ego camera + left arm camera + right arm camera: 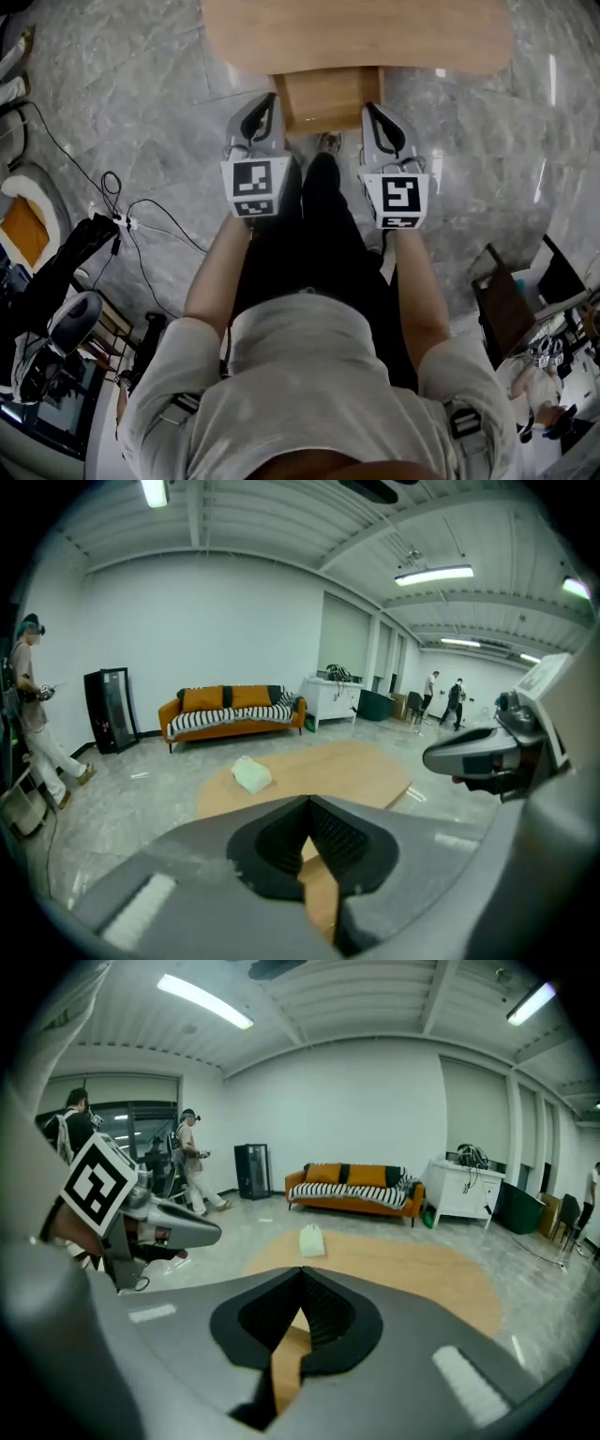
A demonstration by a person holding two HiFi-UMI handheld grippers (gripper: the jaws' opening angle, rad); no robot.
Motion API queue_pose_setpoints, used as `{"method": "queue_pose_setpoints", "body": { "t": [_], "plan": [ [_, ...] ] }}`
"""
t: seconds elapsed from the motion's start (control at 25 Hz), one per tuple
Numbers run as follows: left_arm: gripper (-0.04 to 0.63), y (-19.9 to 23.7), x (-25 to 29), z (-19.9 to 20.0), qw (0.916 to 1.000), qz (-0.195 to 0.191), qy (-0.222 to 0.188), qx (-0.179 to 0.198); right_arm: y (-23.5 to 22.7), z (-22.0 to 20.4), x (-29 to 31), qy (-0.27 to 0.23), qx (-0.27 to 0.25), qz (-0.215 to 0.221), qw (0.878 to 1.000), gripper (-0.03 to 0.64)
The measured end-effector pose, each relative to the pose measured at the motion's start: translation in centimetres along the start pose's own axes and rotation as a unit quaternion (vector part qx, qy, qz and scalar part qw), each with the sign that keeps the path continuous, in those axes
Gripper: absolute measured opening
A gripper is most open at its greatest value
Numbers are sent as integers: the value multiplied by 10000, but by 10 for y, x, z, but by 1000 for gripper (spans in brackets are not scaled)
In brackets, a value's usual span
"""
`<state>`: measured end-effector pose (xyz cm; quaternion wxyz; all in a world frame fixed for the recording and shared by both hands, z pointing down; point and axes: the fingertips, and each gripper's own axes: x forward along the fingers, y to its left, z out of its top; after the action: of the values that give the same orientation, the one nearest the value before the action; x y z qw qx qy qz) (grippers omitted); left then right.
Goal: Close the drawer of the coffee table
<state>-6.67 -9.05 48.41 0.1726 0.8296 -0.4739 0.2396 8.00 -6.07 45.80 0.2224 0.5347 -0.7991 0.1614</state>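
Left gripper [267,111]: hovering at nine o'clock of drawer [328,96], jaws pressing together (nothing between).
Right gripper [373,114]: hovering at three o'clock, jaws likewise meeting.

An orange sofa [232,710] stands between a black cabinet [111,710] and a white cabinet [333,697].

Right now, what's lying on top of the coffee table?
One small pale bundle, maybe a cloth, lies on the coffee table. The near part of its top is hidden behind the left gripper.
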Motion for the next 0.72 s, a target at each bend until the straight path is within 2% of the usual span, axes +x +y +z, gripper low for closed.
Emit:
{"method": "queue_pose_setpoints", "body": {
  "t": [0.08,0.32,0.48,0.6,0.72],
  "plan": [
    [20,-3,12,-34,9998,-118,155,103,11,-34,17,196,13,91,9998,6],
    [20,-25,26,-131,9960,-372,814,47,32,-115,41,726,125,291,9969,6],
    [20,-36,44,-175,9906,-612,1174,345,45,-160,58,1053,179,626,9923,6],
    [20,-42,59,-226,9796,-763,1725,694,48,-200,67,1386,133,754,9874,6],
    [20,-45,69,-287,9595,-912,2386,1188,44,-256,72,1828,-131,816,9797,6]
  ]
}}
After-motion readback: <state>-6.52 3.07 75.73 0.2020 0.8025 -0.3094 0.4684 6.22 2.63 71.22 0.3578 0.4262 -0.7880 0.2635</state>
